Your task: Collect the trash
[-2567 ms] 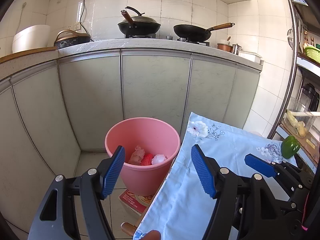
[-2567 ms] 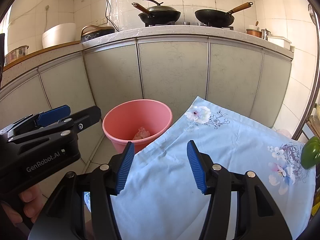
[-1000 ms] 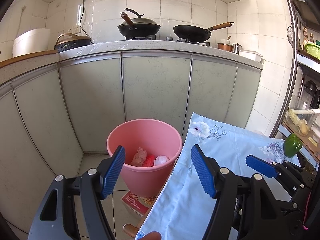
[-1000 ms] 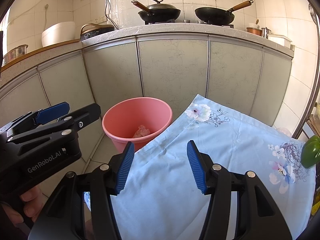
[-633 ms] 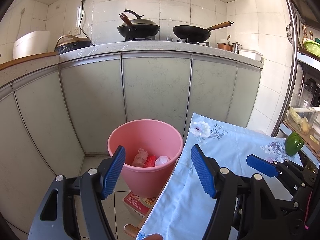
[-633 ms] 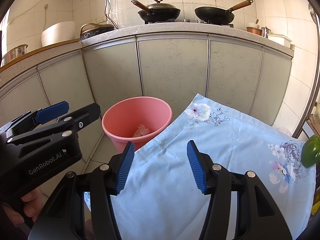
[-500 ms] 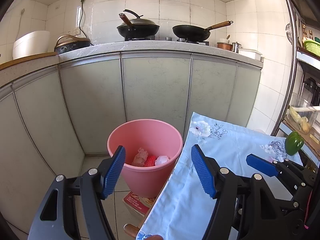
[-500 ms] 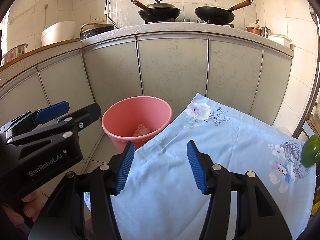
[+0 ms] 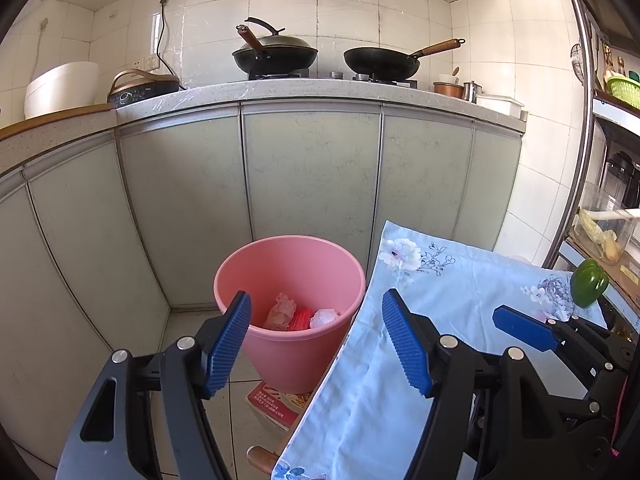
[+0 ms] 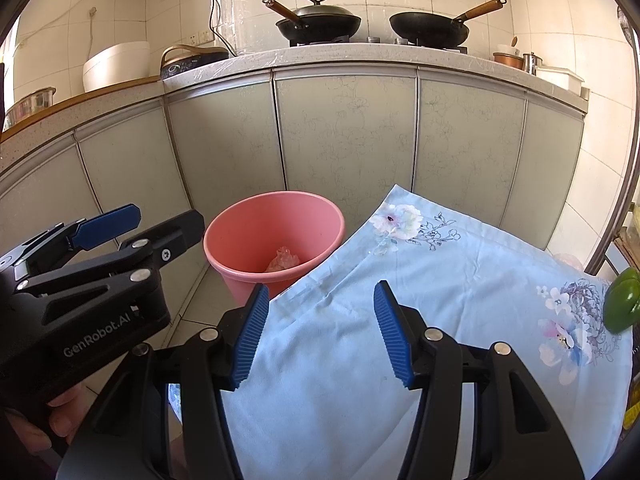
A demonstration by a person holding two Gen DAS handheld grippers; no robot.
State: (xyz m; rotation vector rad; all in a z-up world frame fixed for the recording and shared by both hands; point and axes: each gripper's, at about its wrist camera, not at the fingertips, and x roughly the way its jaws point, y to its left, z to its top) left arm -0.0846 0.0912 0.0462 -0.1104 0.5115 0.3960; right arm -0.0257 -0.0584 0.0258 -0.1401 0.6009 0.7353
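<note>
Task status, judged from the layout: collection looks largely done. No loose trash shows on the tablecloth covering the tabletop; anything left would be outside both views.

Left: left gripper, jaws apart, nothing between the pads, poised above the near rim of the bucket.

Centre-left: pink bucket on the floor, against the cabinet doors and just beside the tabletop's left edge. Contents, three items on the bottom: crumpled clear plastic, red wrapper, white wad. The right wrist view shows only the clear piece.

Centre: right gripper, jaws apart and empty, over bare cloth.

Far right: green bell pepper at the tabletop edge; probably not trash.
</note>
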